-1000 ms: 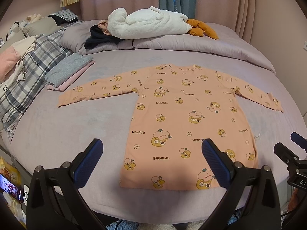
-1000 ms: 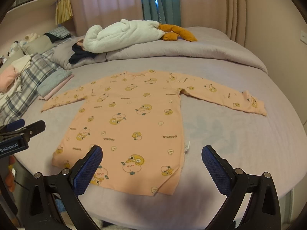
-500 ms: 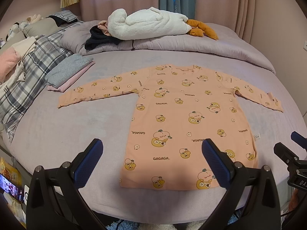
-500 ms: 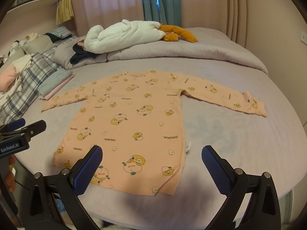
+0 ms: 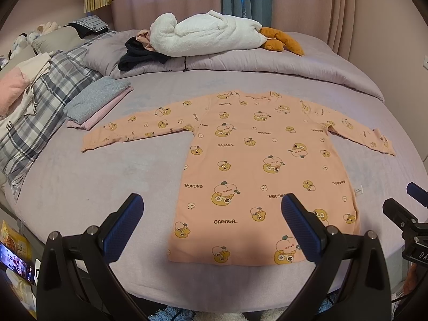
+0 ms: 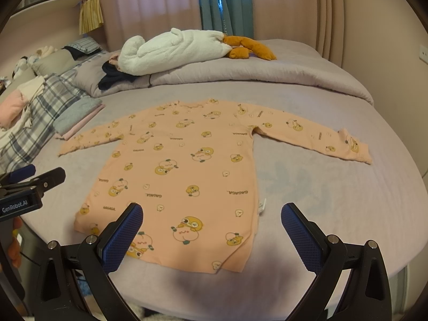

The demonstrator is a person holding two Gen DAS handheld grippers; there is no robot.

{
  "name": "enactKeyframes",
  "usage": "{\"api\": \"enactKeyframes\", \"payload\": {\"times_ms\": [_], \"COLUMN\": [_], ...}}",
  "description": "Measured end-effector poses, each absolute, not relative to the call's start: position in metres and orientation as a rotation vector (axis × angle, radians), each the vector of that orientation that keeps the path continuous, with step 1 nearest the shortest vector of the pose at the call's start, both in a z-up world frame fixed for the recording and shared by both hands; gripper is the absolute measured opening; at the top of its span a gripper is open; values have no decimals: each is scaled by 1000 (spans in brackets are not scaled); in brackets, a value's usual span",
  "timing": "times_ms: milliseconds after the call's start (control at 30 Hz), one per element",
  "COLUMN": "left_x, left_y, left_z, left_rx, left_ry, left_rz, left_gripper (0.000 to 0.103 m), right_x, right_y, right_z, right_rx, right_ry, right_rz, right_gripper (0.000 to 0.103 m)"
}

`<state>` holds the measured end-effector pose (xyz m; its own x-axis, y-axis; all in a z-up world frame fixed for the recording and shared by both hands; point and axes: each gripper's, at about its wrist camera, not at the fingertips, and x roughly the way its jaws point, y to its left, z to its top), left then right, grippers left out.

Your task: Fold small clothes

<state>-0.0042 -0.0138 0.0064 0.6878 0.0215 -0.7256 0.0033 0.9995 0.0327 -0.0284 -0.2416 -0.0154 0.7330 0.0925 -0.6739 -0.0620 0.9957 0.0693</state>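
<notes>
A peach long-sleeved top (image 5: 256,165) (image 6: 184,171) printed with yellow cartoon figures lies flat on the lilac bed, both sleeves spread out sideways, hem toward me. My left gripper (image 5: 211,214) hovers open above the hem, holding nothing. Open too and holding nothing, my right gripper (image 6: 211,222) hangs over the hem's right corner. Each gripper shows at the edge of the other's view: the right gripper (image 5: 412,214) and the left gripper (image 6: 32,182).
A folded grey and pink stack (image 5: 96,104) lies left of the left sleeve. Plaid bedding (image 5: 40,107) piles along the left side. A white plush goose (image 5: 203,34) and dark clothes (image 5: 139,56) rest on the rolled duvet (image 5: 267,67) at the back.
Both grippers drifted slightly; the top appears a little lower in both views. The garment itself has not moved, and the jaws stay open.
</notes>
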Motion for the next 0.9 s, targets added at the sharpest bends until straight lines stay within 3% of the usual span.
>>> {"api": "enactKeyframes", "payload": {"times_ms": [900], "left_x": [5], "left_y": [-15], "left_z": [-7], "left_rx": [44], "left_ry": [846], "left_rz": [1], "left_gripper": [103], "right_x": [-25], "right_y": [-253], "right_z": [-22], "right_rx": [81], "right_ry": [758], "right_rz": [83], "right_gripper": [102]}}
